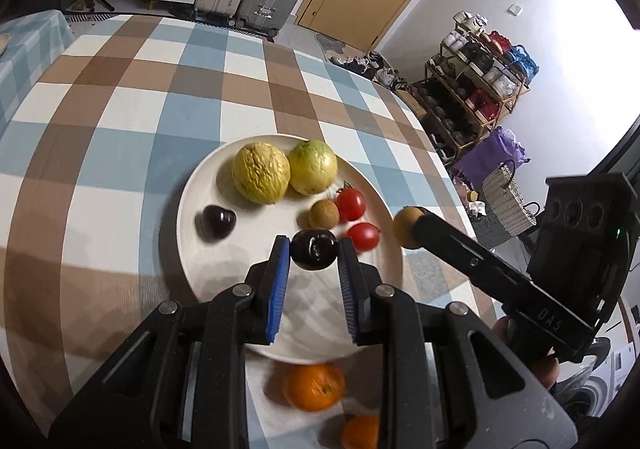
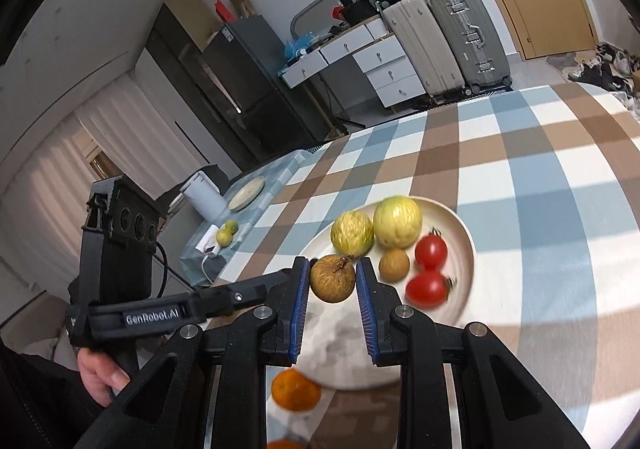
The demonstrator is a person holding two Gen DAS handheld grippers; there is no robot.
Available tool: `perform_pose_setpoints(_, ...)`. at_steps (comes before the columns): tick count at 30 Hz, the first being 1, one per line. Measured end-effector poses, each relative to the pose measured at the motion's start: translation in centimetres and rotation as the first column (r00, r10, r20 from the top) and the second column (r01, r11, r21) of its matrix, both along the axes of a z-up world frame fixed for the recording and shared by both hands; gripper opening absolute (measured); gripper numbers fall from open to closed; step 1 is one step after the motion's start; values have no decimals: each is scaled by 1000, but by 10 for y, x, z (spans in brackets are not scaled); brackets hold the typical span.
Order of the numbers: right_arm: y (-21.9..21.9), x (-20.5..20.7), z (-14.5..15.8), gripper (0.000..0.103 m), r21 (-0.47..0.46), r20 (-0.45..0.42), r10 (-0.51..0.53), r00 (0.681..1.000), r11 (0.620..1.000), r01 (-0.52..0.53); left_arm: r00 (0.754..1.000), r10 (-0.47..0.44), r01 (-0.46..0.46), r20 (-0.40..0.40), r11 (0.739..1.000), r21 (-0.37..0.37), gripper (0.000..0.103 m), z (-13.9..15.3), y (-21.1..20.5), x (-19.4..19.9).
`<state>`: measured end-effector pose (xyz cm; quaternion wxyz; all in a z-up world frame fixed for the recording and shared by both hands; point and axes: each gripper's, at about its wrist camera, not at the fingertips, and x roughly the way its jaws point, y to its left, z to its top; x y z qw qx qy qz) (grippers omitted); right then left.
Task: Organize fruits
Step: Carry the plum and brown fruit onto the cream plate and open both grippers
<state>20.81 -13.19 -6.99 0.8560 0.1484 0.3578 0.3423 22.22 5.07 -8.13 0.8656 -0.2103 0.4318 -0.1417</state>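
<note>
A white plate [image 1: 192, 233] sits on the checked tablecloth and holds two yellow-green round fruits [image 1: 262, 172], two red tomatoes [image 1: 351, 204], a brown longan [image 1: 323, 214] and a dark cherry [image 1: 217, 222]. My left gripper [image 1: 314, 249] is shut on a second dark cherry [image 1: 314, 254] above the plate's near side. My right gripper [image 2: 333, 276] is shut on a brown longan [image 2: 333, 278] over the plate's [image 2: 466, 249] left side; it also shows in the left wrist view [image 1: 408, 227]. Two oranges [image 1: 314, 386] lie on the cloth in front of the plate.
The table's right edge [image 1: 436, 153] drops toward a shoe rack [image 1: 476, 89] and baskets. A side table on the left holds a small plate [image 2: 247, 193], a white appliance [image 2: 204, 195] and two limes [image 2: 227, 232]. Suitcases [image 2: 444, 37] and drawers stand beyond the table.
</note>
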Motion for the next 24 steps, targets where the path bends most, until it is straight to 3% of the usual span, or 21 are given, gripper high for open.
perform_pose_setpoints(11, 34, 45, -21, 24, -130, -54, 17, 998, 991, -24, 1000, -26, 25, 6, 995, 102, 21, -14, -2, 26)
perform_pose_setpoints(24, 56, 58, -34, 24, -238, -37, 5, 999, 971, -14, 999, -33, 34, -18, 994, 105, 22, -31, 0, 47)
